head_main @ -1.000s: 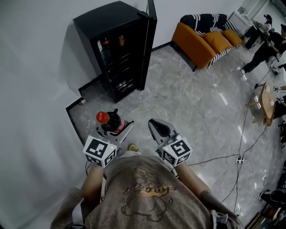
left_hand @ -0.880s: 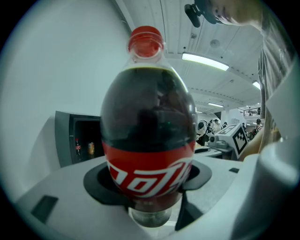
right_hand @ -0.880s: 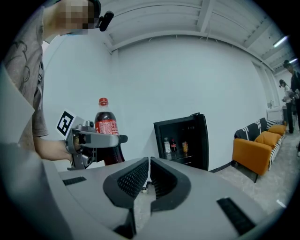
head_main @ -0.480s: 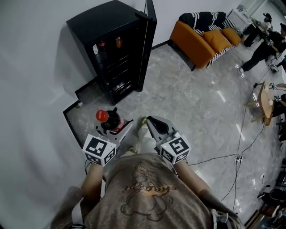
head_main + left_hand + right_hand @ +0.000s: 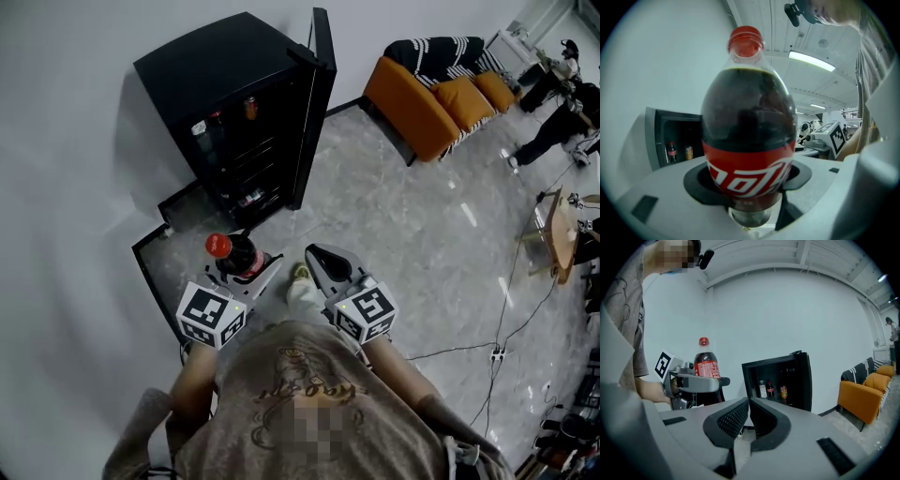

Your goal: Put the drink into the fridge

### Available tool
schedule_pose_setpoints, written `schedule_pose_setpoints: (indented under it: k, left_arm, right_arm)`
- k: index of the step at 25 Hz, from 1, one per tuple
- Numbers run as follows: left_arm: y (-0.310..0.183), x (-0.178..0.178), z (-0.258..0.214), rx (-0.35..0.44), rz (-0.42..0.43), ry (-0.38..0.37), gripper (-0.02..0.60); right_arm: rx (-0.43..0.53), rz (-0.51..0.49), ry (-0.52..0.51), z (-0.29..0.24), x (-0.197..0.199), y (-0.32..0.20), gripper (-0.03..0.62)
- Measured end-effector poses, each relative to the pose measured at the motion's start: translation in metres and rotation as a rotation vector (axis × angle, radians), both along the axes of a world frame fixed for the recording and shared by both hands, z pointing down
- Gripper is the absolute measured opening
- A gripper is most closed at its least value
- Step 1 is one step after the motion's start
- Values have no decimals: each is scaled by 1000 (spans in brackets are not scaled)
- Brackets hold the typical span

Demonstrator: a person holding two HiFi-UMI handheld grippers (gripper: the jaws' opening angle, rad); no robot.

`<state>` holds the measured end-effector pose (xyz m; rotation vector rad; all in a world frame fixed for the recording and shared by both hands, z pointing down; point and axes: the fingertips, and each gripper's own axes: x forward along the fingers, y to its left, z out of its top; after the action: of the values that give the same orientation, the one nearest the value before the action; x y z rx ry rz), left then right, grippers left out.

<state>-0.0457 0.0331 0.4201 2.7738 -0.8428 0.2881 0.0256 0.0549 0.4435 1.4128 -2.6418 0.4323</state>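
My left gripper (image 5: 246, 270) is shut on a cola bottle (image 5: 232, 255) with a red cap and red label, held upright; it fills the left gripper view (image 5: 748, 136). My right gripper (image 5: 323, 266) is shut with nothing between its jaws, just right of the bottle. The black fridge (image 5: 234, 117) stands ahead against the white wall, its door (image 5: 319, 94) swung open to the right. A few bottles and a can sit on its upper shelf (image 5: 771, 390). The right gripper view also shows the held bottle (image 5: 706, 364) and the left gripper (image 5: 693, 383).
An orange sofa (image 5: 427, 103) with striped cushions stands at the back right. A dark floor panel (image 5: 169, 253) lies left of the fridge by the wall. A cable (image 5: 469, 347) crosses the marble floor on the right. People stand far right (image 5: 562, 112).
The fridge has drawn slightly nearer and shifted in the head view as the person steps forward. Both grippers keep their pose, the bottle still held.
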Motion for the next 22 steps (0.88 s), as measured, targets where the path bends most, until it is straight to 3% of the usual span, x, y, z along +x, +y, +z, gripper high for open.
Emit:
schedule_pose_setpoints:
  k: [11, 22]
  left_arm:
    - [-80, 38, 4, -25, -50, 10, 313]
    - [-146, 72, -1, 11, -139, 13, 313]
  right_arm:
    - [3, -72, -7, -2, 33, -91, 28]
    - [0, -146, -17, 0, 72, -168, 27]
